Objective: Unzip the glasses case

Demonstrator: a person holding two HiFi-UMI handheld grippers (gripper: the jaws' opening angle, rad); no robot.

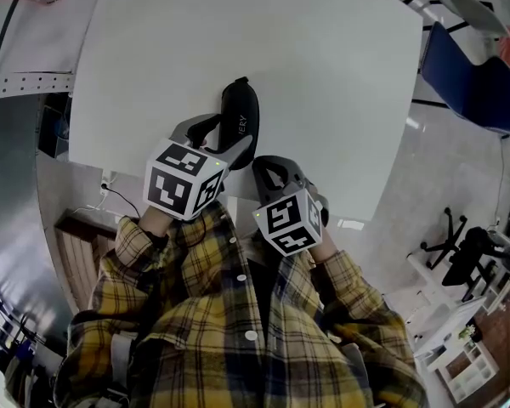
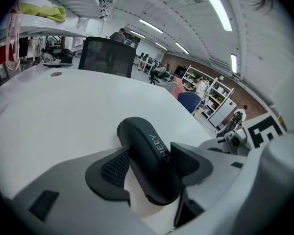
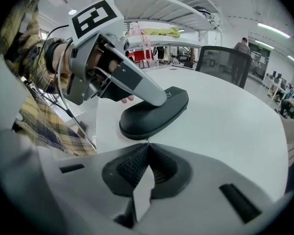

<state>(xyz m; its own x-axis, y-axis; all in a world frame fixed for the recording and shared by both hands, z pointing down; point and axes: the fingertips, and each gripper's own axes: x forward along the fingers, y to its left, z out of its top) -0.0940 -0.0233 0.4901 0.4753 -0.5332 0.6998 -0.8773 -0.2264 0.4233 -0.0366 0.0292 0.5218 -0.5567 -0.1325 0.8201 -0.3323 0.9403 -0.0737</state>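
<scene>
At the left of the head view the surface point(image 1: 289, 49) ends in a slanted edge, with a perforated rail point(image 1: 25, 83) past it at the upper left. A cable point(image 1: 119, 198) lies below the near-left corner. There is little room on that side.

Your left claw point(image 2: 151, 155) sits just left of centre, low on the surface and close to the near edge. It is clamped on the case point(image 1: 240, 117), with one pad on each long side. The case is black and lies flat on the surface. Its far end points up the frame and its near end lies close to the near edge.

Your right claw point(image 3: 148, 145) is just right of the left one, at the case's near end. Its tips are pressed together on the small metal pull point(image 3: 146, 140) that sticks out from that end. In the head view this claw hangs over the near edge, and your plaid sleeves point(image 1: 238, 313) fill the frame below it.

Bare white surface lies beyond the case and to its right, up to the rounded corner at the upper right. That is your widest open room. Past the right edge a blue chair point(image 1: 476, 87) stands at the upper right, well apart from both claws. A black chair base point(image 1: 449, 243) stands on the floor at the lower right.
</scene>
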